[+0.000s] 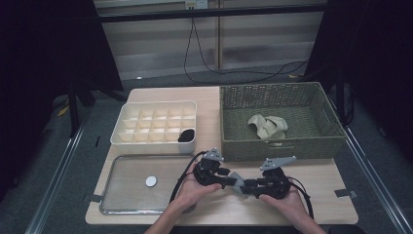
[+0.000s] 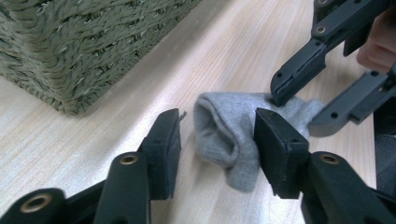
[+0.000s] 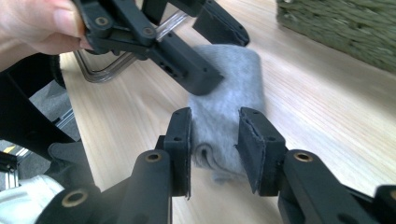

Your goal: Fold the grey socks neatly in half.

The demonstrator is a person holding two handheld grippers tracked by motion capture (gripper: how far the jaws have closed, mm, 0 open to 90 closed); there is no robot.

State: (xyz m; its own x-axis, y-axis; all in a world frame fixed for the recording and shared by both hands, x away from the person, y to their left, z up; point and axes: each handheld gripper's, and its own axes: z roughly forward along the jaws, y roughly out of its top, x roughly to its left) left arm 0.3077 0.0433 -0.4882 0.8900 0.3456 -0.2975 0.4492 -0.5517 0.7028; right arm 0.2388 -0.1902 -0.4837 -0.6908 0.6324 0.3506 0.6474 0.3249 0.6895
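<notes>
Both grippers meet over a grey sock on the table, just in front of the wicker basket. Left gripper straddles it, jaws apart — not pressing. Right gripper flanks the other end, jaws apart too, likely readying a fold. Sock looks soft, rumpled, doubled over.

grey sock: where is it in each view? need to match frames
High view: grey sock lies low and centre on the table, between the two grippers.
Left gripper view: centre, between this gripper's jaws, folded on the wood.
Right gripper view: centre, running up from between this gripper's jaws.
Shared landmark: the woven basket.
</notes>
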